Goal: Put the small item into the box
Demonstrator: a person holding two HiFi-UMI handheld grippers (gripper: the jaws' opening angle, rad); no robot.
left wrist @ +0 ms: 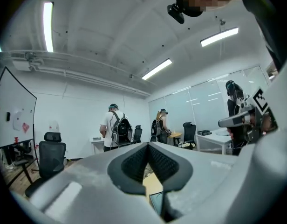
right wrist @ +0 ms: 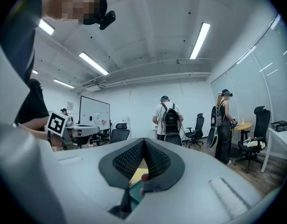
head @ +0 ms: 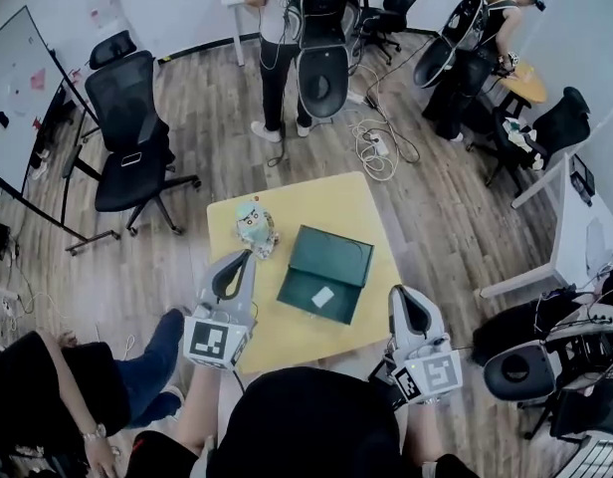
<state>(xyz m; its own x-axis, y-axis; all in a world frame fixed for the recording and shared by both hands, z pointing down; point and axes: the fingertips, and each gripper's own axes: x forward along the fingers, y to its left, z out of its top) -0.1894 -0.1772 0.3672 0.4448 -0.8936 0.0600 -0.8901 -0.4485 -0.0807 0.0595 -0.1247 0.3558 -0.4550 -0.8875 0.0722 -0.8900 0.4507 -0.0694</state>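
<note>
Yellow desk (head: 361, 207), open green box (head: 332, 252) at centre, small white item (head: 322, 296) lying inside it, toy figure (head: 255, 227) at the box's 10 o'clock, office chair (head: 132, 137) beyond, left hand-held gripper (head: 248, 256) at the box's 9 o'clock, right hand-held gripper (head: 398, 293) at 4 o'clock, both tilted upward, jaws together, empty.

An open-plan office or lab room: a low yellow table (head: 358, 210) stands on wood-plank flooring (head: 456, 207). Left of the table are black swivel chairs (head: 127, 132) and a whiteboard (head: 16, 93), right of it a white desk (head: 585, 242), and beyond it loose cables (head: 374, 147) and people wearing backpacks (head: 277, 18). Above the table run strip lights (left wrist: 48, 26), and glass partitions (left wrist: 204, 104) stand beyond it.
</note>
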